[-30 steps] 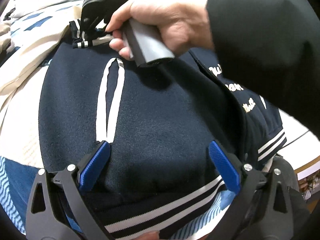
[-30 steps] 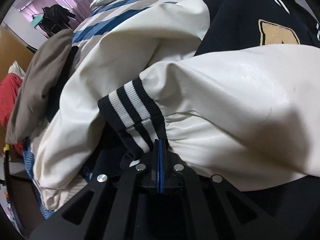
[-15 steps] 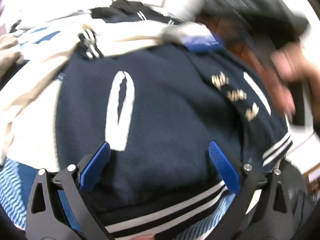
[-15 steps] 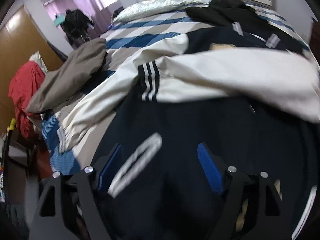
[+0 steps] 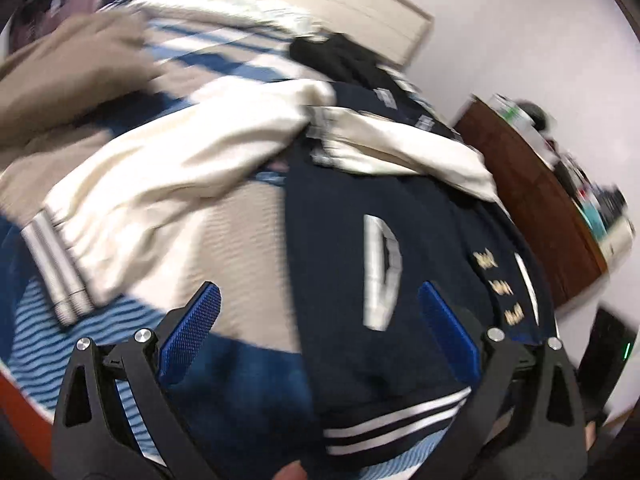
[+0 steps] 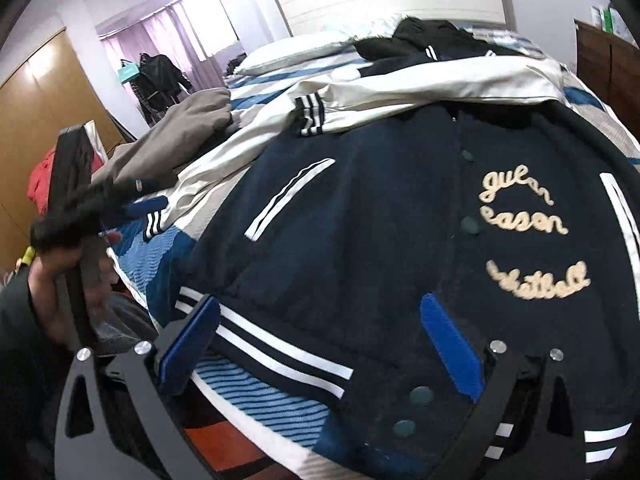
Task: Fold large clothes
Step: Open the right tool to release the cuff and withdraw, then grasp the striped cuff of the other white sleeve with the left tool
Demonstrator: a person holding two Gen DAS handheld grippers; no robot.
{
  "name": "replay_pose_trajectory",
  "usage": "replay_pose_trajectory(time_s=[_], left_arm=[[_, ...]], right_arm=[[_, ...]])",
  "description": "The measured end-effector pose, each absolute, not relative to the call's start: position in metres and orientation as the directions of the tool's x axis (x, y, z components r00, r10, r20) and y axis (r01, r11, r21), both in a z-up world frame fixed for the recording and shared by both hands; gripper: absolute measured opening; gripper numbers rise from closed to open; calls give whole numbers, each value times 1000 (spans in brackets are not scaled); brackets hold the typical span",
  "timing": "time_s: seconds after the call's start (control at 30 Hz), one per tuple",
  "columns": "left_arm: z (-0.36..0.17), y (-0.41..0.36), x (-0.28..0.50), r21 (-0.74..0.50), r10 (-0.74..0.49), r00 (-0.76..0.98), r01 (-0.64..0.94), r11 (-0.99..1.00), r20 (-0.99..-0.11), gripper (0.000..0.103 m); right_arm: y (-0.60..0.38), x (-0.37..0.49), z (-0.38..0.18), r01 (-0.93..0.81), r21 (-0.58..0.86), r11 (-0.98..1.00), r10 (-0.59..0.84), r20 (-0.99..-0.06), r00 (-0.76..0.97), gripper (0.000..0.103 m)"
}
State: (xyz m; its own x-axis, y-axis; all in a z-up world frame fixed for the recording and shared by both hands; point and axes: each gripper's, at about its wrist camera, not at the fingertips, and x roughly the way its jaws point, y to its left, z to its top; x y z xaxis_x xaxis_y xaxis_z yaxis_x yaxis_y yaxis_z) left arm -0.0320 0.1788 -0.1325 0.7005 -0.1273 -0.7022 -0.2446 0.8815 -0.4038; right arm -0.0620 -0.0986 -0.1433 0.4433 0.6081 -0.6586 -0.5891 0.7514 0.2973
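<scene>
Grippers (image 6: 320, 344) angled down over jacket (image 6: 360, 240), right opening.

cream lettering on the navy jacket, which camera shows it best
The right wrist view: the cream lettering is sharp and faces the camera. In the left wrist view it is three small blurred marks near the jacket's edge.

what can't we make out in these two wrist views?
- Left wrist view: motion blur smears the jacket's gold lettering and the clutter on the wooden dresser.
- Right wrist view: left gripper blurred at the frame's left side, jaw state unreadable there.
- Right wrist view: jacket hem cut off by the lower edge and the right gripper.
- Black garment near the headboard: too far away to identify.
</scene>
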Motion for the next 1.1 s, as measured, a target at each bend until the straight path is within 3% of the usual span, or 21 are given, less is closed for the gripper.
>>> replay_pose_trajectory(time_s=[0.3, 0.53, 0.9, 0.97, 1.07, 1.1], left_arm=[[-140, 303, -55, -341, 52, 620, -498, 798, -783, 97], [-149, 360, -34, -248, 17, 588, -366, 897, -809, 97], [-190, 348, 1, -152, -57, 472, -166, 974, -880, 96], [-189, 348, -3, -178, -68, 491, -180, 967, -869, 88], [-190, 353, -9, -179, -46, 489, -228, 957, -871, 62], [-189, 356, -12, -192, -54, 497, -231, 954, -866, 59]], right_arm=[[-76, -63, -152, -655, 317, 686, 659, -651, 375, 98], [-80, -66, -158, -649, 365, 667, 678, -659, 326, 98], [-75, -67, -162, -658, 353, 665, 667, -677, 311, 98], [-75, -67, -162, -657, 358, 664, 671, -674, 310, 98], [-75, -66, -159, -655, 365, 662, 680, -660, 320, 98], [-75, -65, -157, -654, 369, 660, 686, -651, 325, 98]])
